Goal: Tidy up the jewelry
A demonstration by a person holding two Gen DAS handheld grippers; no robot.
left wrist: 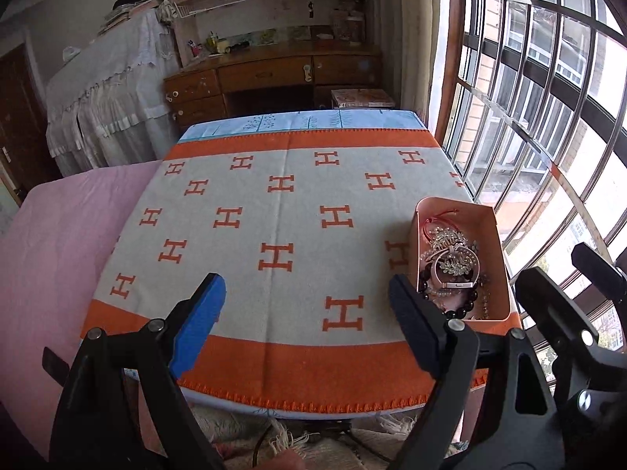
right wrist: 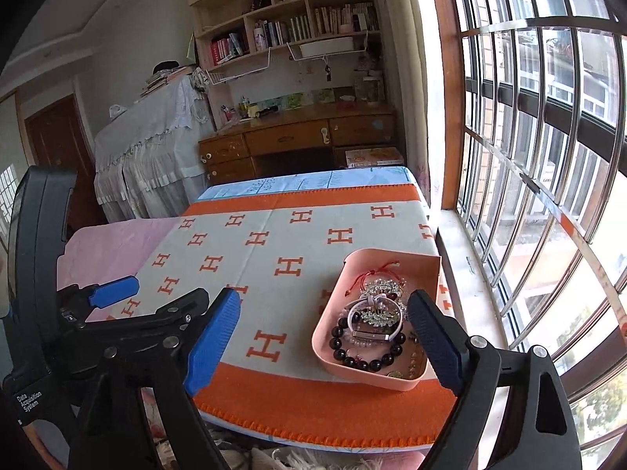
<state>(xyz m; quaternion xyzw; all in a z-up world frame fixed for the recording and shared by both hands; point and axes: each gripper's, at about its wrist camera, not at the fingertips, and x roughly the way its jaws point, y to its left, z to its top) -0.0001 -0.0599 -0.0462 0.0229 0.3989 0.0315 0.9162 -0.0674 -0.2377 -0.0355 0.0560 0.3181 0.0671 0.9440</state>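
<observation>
A pink tray (right wrist: 411, 260) sits near the right front corner of the table, on an orange and grey cloth (right wrist: 274, 243) with H marks. In it lie a dark bead bracelet (right wrist: 352, 356), a white band (right wrist: 376, 333), a sparkling hair clip (right wrist: 378, 315) and a red cord (right wrist: 372, 272). My right gripper (right wrist: 325, 301) hovers open above the tray's near left side, holding nothing. My left gripper (left wrist: 307, 290) stands open over the bare cloth (left wrist: 290, 203), left of the tray (left wrist: 454, 205) and its jewelry (left wrist: 450, 262). Its blue pad (right wrist: 113, 291) shows at the left in the right wrist view.
A barred window (right wrist: 529, 196) and its sill (right wrist: 466, 266) run close along the table's right edge. A pink sheet (left wrist: 58, 254) covers a surface at the left. Behind the table stand a wooden desk (left wrist: 270, 74) and bookshelves (right wrist: 298, 27).
</observation>
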